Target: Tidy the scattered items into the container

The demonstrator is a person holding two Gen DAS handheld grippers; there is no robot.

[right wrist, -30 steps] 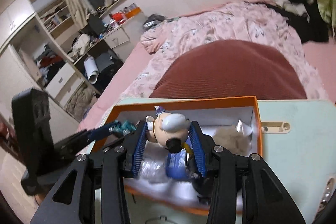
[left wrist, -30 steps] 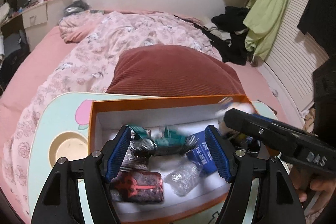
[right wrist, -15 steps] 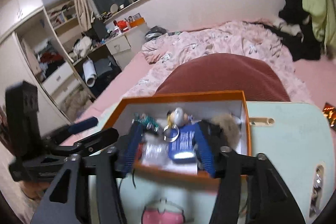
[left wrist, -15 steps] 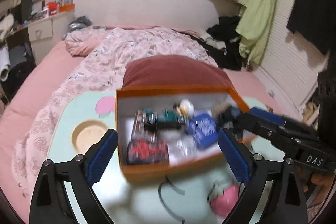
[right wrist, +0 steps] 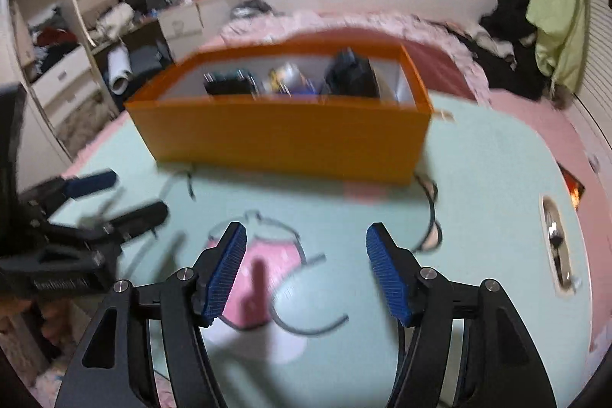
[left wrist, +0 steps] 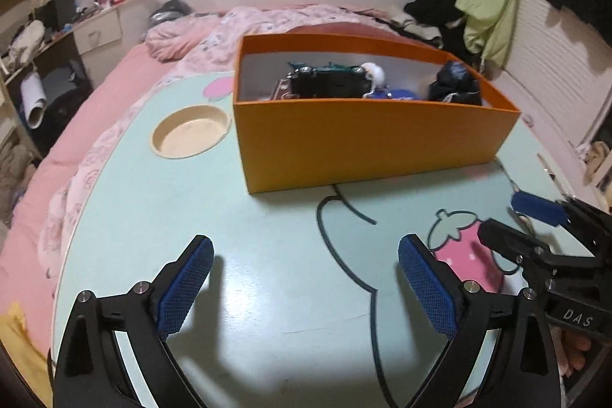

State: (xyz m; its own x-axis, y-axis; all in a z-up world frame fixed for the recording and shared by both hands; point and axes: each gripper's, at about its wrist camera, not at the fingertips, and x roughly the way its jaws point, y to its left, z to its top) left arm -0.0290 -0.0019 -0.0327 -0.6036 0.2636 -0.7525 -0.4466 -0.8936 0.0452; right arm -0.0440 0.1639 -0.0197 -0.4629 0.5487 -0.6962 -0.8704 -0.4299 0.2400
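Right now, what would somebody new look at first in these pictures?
Probably the bright orange box standing on the mint-green table, with small things piled inside. Next, the pink strawberry drawing printed on the table, in front of the box. Both the left gripper and the right gripper hang open and empty.

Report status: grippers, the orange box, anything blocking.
Left hand-held gripper open, empty; right hand-held gripper open, empty. Orange cardboard box on mint-green lap table, items inside. Nothing between grippers and box.
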